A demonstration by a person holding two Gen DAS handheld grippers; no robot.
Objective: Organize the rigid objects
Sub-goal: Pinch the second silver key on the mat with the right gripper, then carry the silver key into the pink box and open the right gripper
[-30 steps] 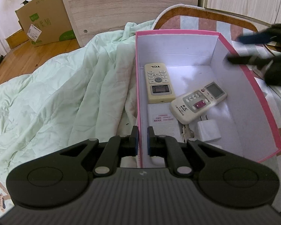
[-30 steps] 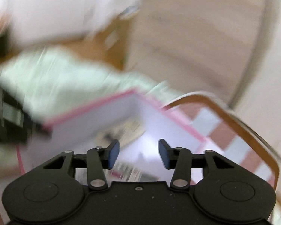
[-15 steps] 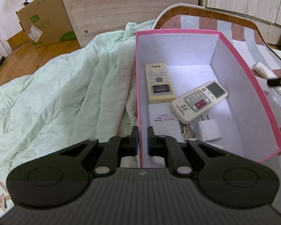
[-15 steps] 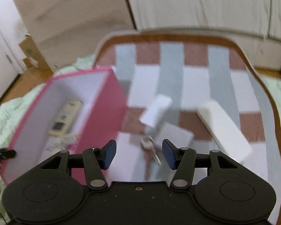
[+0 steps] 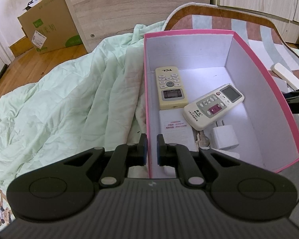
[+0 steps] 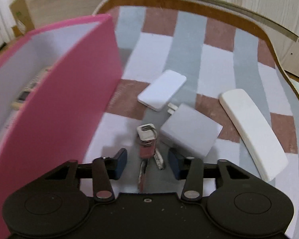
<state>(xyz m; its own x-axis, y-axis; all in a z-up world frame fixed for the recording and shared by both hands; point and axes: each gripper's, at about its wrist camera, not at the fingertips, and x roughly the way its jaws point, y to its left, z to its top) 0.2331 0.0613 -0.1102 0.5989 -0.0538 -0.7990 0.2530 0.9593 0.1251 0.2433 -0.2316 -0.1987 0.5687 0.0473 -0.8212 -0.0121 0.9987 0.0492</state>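
Hovering right gripper [image 6: 147, 164], jaws wide, holds nothing | keys [image 6: 147, 149] on mat between its fingers, beside box [image 6: 55, 107] | left gripper [image 5: 151, 149] pinches box wall | keys: light, stiff, loose, likely slippery; grip the red tag.

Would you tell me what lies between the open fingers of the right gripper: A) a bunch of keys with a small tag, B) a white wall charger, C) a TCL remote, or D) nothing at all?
A: in the right wrist view the right gripper is open, with the bunch of keys lying on the mat between its fingers, apart from both pads.
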